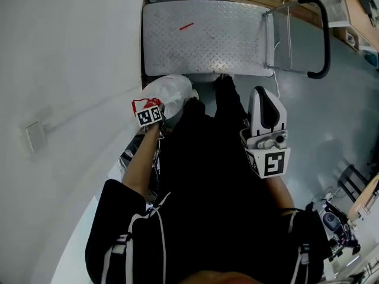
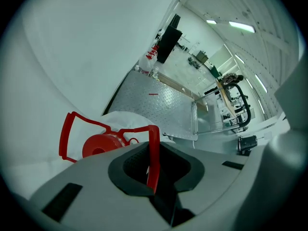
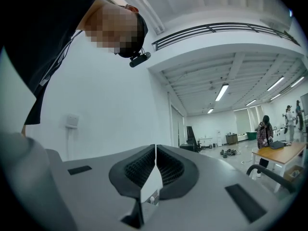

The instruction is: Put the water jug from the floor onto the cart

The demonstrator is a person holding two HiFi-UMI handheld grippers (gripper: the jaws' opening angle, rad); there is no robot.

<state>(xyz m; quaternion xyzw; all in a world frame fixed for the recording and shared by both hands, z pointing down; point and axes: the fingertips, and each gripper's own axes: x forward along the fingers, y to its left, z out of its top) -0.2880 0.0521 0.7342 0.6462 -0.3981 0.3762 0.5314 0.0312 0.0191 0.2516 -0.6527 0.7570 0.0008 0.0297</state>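
Left tongs (image 2: 153, 163): clenched on the red carrying handle (image 2: 154, 138) of the water jug (image 1: 172, 93). In the left gripper view one upright bar of that handle runs straight down through the gap between the dark pads, which press on it from both sides. The rest of the handle loops out to the left of the pads, past the red cap (image 2: 98, 146), which lies just beyond the tongs' front edge. The jug's pale body shows under and behind the cap.

Position of the jug: in the head view it sits directly beneath and ahead of the left tongs, close to the white wall (image 1: 59, 52) and just in front of the person's legs. It lies at the near left corner of the cart (image 1: 201, 40), just short of the ribbed metal deck and not on it. Whether its base is touching the floor cannot be judged, as the jug itself covers that spot.

Right tongs (image 3: 155, 150): clenched with nothing in them. The right gripper view shows the ribbed pads meeting at the tips, with only the room behind. In the head view they are held on the person's right side, well apart from the jug, and in line with the end of the cart that carries the black push handle (image 1: 323, 40).

Cart deck: bare apart from a short red mark (image 1: 186, 25).
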